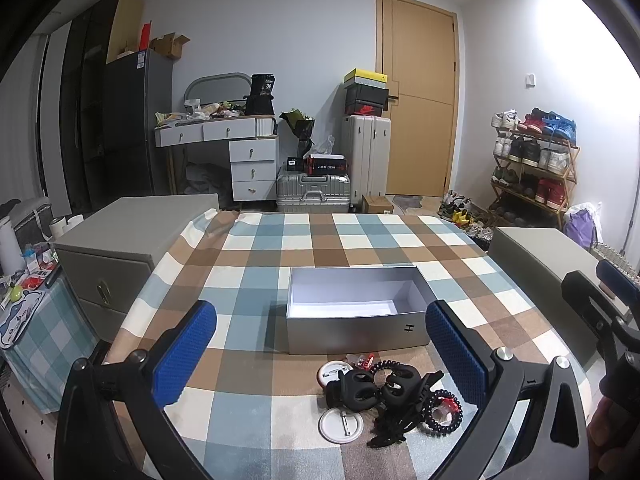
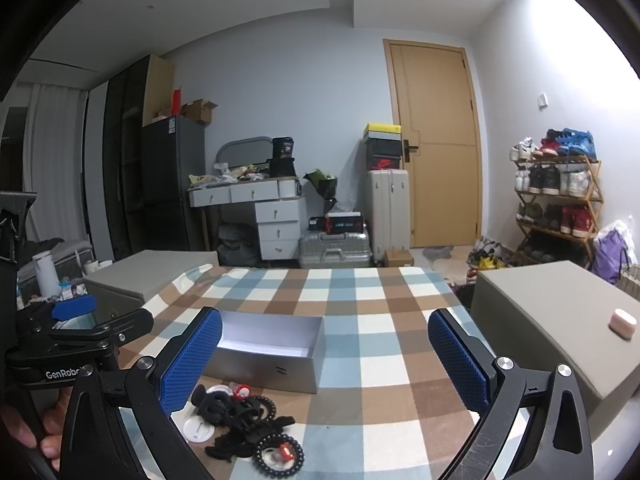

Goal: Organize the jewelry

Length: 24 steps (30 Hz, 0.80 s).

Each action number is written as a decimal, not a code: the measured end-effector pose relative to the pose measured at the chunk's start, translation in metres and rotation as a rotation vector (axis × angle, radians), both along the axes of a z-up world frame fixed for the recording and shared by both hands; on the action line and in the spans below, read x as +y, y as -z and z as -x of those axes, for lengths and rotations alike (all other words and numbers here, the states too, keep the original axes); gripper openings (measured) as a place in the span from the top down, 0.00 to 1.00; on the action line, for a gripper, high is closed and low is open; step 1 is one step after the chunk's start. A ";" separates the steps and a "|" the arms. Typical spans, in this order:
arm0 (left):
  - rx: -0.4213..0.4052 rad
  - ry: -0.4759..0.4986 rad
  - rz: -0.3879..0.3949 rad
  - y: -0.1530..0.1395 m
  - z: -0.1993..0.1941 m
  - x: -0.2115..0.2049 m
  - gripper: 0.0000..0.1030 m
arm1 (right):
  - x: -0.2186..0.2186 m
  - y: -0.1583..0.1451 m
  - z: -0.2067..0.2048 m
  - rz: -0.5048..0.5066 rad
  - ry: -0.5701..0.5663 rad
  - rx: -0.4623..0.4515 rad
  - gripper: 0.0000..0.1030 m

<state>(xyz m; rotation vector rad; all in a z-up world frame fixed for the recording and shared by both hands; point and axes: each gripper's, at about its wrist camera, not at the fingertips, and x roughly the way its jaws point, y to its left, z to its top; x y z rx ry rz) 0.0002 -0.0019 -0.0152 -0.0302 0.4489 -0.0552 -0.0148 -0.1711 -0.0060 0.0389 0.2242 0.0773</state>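
Note:
A pile of hair accessories (image 1: 390, 396) lies on the checked tablecloth: black claw clips, black spiral hair ties, two white round badges and a small red piece. Just behind it stands an open, empty silver box (image 1: 352, 308). My left gripper (image 1: 320, 356) is open and empty, hovering above the pile. In the right wrist view the pile (image 2: 244, 420) lies at lower left, with the silver box (image 2: 268, 352) behind it. My right gripper (image 2: 326, 360) is open and empty, to the right of the pile.
Grey cabinets flank the table on the left (image 1: 120, 248) and right (image 2: 552, 320); a small pink case (image 2: 622, 322) sits on the right one. The right gripper shows at the left view's right edge (image 1: 608, 320). Suitcases, a dresser and a shoe rack stand behind.

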 end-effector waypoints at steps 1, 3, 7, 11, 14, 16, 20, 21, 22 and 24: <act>0.002 0.002 0.002 0.000 0.000 0.000 0.01 | -0.001 0.000 0.000 -0.002 0.001 0.001 0.00; 0.005 0.002 0.005 0.001 0.000 0.000 0.01 | -0.001 0.001 0.000 -0.003 0.004 0.003 0.00; 0.006 0.003 0.007 0.002 0.000 -0.001 0.01 | -0.002 0.001 -0.001 -0.007 0.005 0.004 0.00; 0.010 0.006 0.009 0.002 -0.001 0.000 0.01 | -0.002 0.002 -0.001 -0.004 0.005 0.007 0.00; 0.018 0.010 0.011 0.003 -0.002 0.001 0.01 | -0.002 0.004 -0.002 -0.007 0.007 0.012 0.00; 0.026 0.014 0.016 0.005 -0.004 0.002 0.01 | -0.003 0.006 -0.004 -0.010 0.007 0.017 0.00; 0.044 0.020 0.025 0.009 -0.008 0.005 0.01 | -0.003 0.010 -0.007 -0.015 0.008 0.026 0.00; 0.050 0.028 0.031 0.010 -0.010 0.005 0.01 | -0.003 0.011 -0.008 -0.016 0.008 0.028 0.00; 0.056 0.044 0.041 0.012 -0.011 0.006 0.01 | -0.003 0.012 -0.010 -0.016 0.007 0.031 0.00; 0.069 0.079 0.062 0.015 -0.014 0.008 0.01 | -0.004 0.015 -0.013 -0.015 0.005 0.039 0.00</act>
